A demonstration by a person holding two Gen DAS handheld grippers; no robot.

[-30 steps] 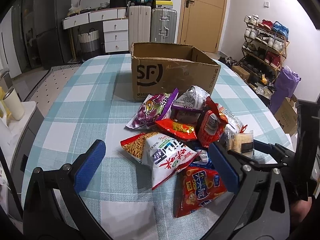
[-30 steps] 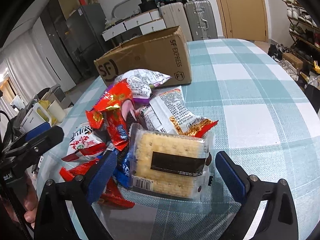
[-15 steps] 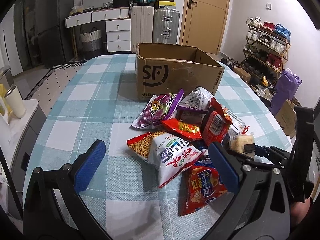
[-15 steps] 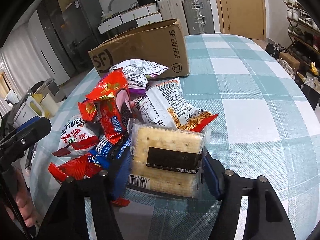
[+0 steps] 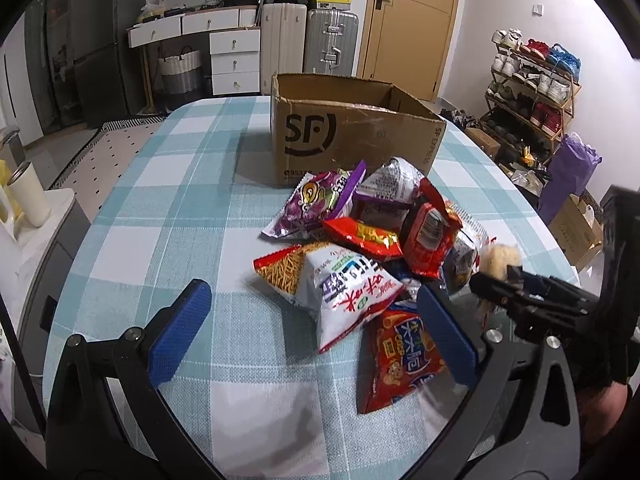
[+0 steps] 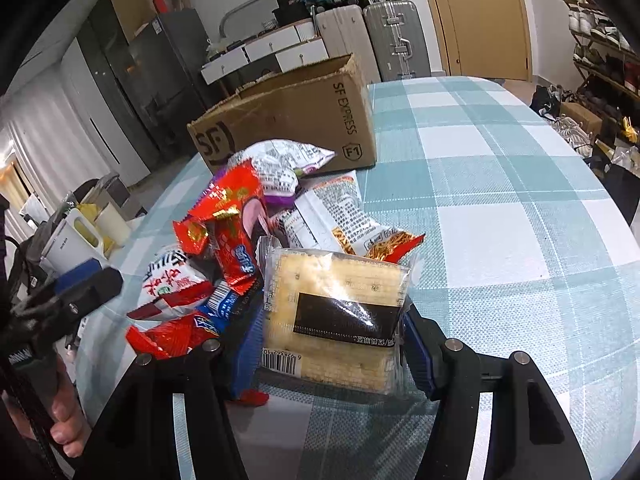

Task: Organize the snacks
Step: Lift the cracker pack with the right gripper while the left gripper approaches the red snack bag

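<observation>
The left wrist view looks forward and down past its own claw [image 5: 316, 332], close over the worktop [image 5: 168, 208], with the snack pile [image 5: 360, 248] at centre and the cardboard box [image 5: 352, 136] at 12 o'clock. The right wrist view sits nearer the pile [image 6: 248, 248], box [image 6: 296, 120] at 11 o'clock. Both share pile, box and worktop; each sees the other claw.

Far wall: wooden door [image 5: 404, 24], 2 upright suitcases [image 5: 310, 42], white drawer unit [image 5: 234, 60]. Left: dark refrigerator [image 5: 94, 40]. Right: shoe rack [image 5: 532, 84]. Foreground: teal checked tablecloth [image 5: 168, 208].
</observation>
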